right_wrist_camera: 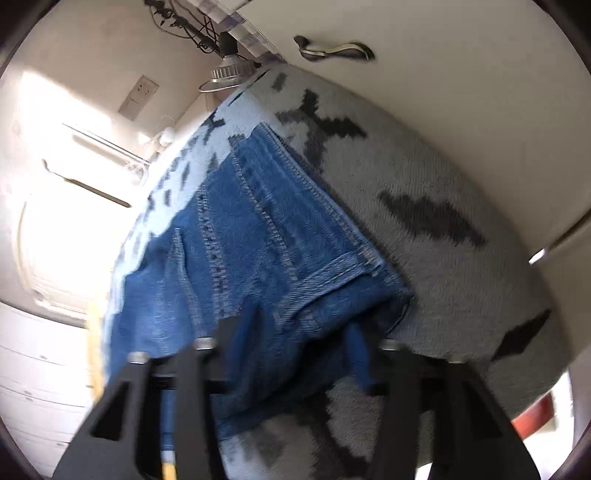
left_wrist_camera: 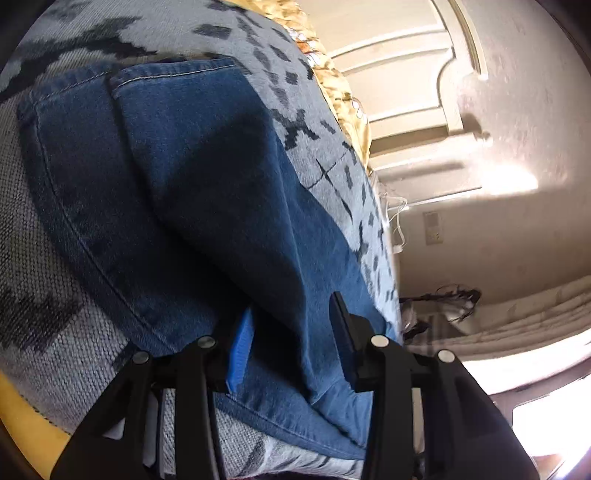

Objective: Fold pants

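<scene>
Nearest your lens on the left wrist, your left gripper [left_wrist_camera: 293, 339] has its two blue-padded black fingers standing apart, and a hanging fold of the blue denim pants [left_wrist_camera: 177, 192] drops between them; whether the pads actually press the cloth you cannot tell from this view. On the other wrist, your right gripper [right_wrist_camera: 301, 339] also has denim bunched between its dark fingers, near the pants' stitched corner; the picture is blurred there, so you cannot tell if it pinches or merely straddles the cloth.

The pants [right_wrist_camera: 266, 240] lie folded on a grey woven blanket with black cross and dash patterns [left_wrist_camera: 55, 258], which spreads out beyond the denim on every side [right_wrist_camera: 436, 236]. Just past the blanket's far edge in the left view, a golden floral cloth [left_wrist_camera: 340, 92] peeks out.

Beyond the blanket stands a cream panelled door [left_wrist_camera: 406, 74] in a pale plaster wall with a sunlit patch. On that wall, near the blanket's edge, sits a beige socket plate [right_wrist_camera: 138, 98], with thin white cables hanging close by. At the blanket's far end, the right view shows a round metal lamp fitting [right_wrist_camera: 225, 74] under tangled black wires [right_wrist_camera: 184, 22].
</scene>
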### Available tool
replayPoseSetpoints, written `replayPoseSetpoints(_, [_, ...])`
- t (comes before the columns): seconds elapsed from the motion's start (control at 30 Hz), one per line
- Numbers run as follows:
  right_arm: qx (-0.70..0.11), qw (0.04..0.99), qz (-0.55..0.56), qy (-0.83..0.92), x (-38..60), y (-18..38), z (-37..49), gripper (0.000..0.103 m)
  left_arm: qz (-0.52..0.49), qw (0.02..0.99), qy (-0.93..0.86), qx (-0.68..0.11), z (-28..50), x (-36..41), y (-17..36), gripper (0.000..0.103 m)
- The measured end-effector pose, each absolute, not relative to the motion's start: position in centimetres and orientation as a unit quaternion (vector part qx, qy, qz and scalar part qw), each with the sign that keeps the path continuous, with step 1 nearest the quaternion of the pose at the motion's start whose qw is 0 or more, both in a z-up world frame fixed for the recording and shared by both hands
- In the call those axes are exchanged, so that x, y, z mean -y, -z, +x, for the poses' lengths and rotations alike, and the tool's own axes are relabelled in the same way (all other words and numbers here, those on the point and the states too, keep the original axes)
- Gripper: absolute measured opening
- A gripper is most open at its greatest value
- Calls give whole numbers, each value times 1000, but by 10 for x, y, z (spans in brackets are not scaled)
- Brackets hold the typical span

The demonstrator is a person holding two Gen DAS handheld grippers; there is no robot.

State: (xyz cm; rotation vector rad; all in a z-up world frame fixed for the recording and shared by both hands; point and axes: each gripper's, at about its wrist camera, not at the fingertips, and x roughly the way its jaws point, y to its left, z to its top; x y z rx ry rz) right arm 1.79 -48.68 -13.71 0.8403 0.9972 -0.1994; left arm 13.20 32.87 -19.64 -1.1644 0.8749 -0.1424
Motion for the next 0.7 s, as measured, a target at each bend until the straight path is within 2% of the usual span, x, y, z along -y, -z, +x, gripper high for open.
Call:
replayPoseSetpoints(0.1, [-453, 796, 391, 86, 491, 135, 15, 22, -571, 730, 62, -371, 125, -349, 200, 39])
replayPoseSetpoints(0.37, [-458, 806, 366, 85, 488, 136, 17, 19, -639, 689, 36, -339, 128, -398, 227, 39])
replayPoseSetpoints(0.4, [-458, 806, 366, 85, 488, 137, 17, 17, -644, 685, 33, -341, 130, -401, 231, 33])
replayPoseSetpoints(0.43, [-458, 805, 367, 84, 488, 136, 17, 16, -642, 682, 28, -350, 134, -403, 236, 14])
replayPoseSetpoints(0.47, [-457, 805, 370, 82, 488, 136, 17, 13, -633, 685, 23, -360, 137, -403, 237, 4])
replayPoseSetpoints(0.57, [-452, 805, 378, 74, 491, 120, 20, 11, -594, 711, 1, -377, 144, -405, 215, 1])
replayPoseSetpoints(0.7, [-428, 826, 362, 54, 492, 69, 17, 10, -552, 747, -12, -372, 122, -397, 151, 1])
